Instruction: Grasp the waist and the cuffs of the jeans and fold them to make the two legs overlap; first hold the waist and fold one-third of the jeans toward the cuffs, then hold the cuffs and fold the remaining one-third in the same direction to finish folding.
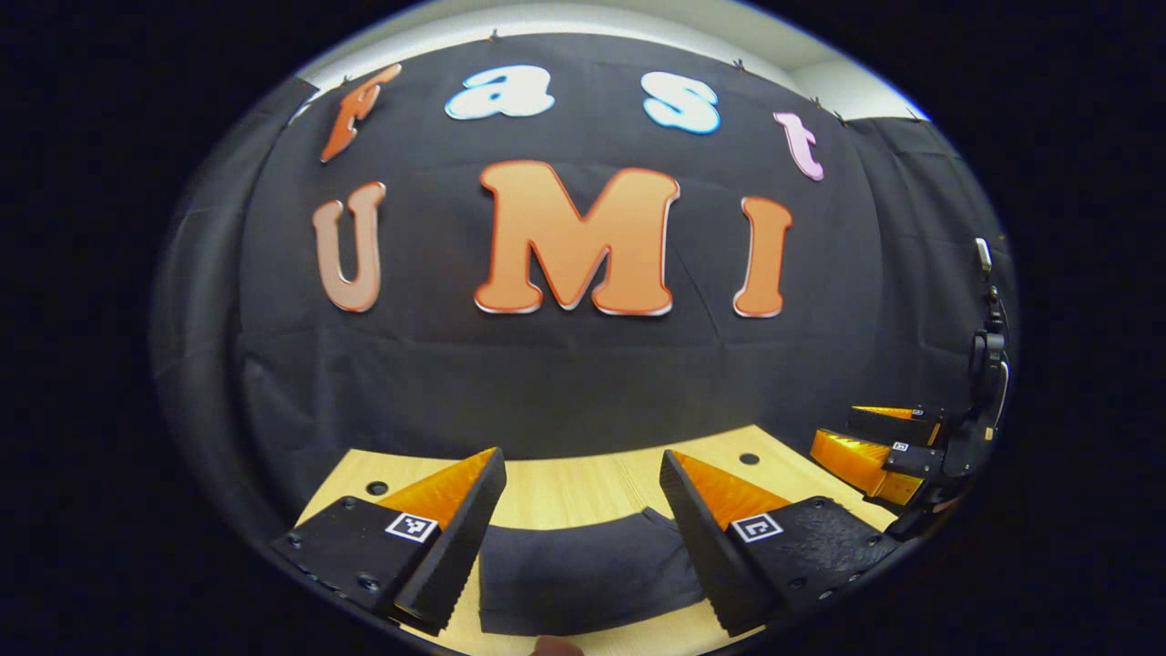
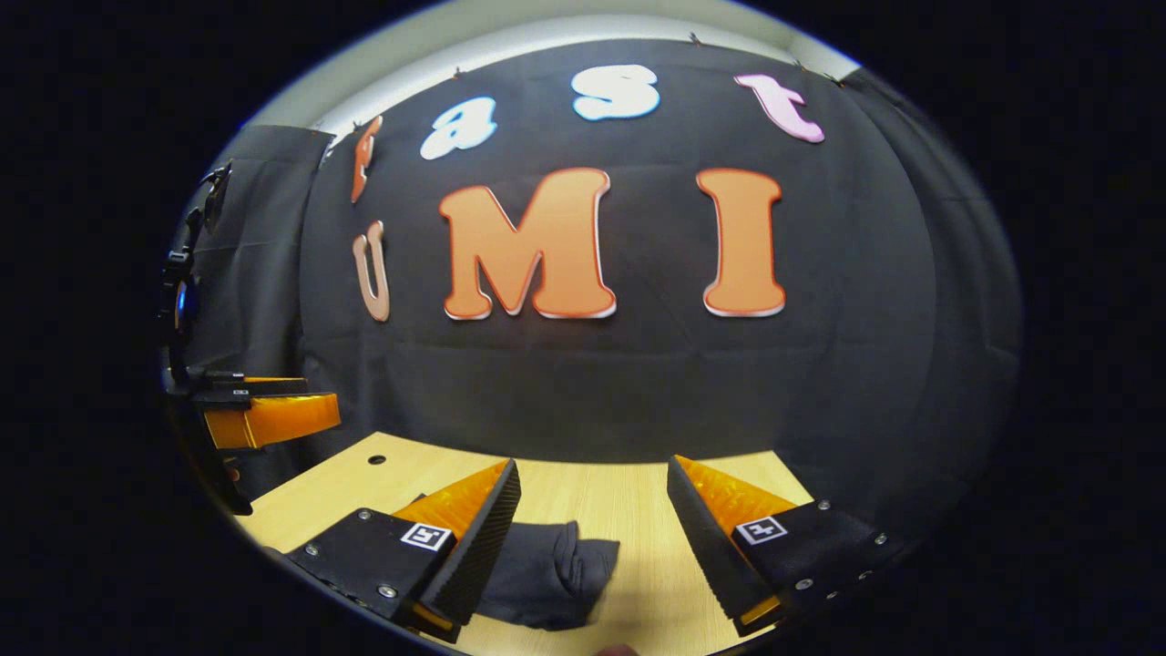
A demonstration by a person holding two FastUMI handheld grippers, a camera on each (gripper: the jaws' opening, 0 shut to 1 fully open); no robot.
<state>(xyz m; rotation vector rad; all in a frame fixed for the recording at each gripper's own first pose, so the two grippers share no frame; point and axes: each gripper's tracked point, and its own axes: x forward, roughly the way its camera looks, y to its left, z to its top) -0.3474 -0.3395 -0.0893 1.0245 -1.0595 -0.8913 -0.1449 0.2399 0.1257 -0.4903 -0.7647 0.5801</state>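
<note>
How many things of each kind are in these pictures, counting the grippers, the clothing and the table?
Grippers: 2 (left gripper, right gripper), both with jaws open
Dark jeans: 1
Wooden table: 1
Total: 4

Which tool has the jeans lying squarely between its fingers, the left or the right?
The left tool: the dark jeans span its open gap. Under the right tool, the jeans sit off toward one finger, leaving bare table.
</note>
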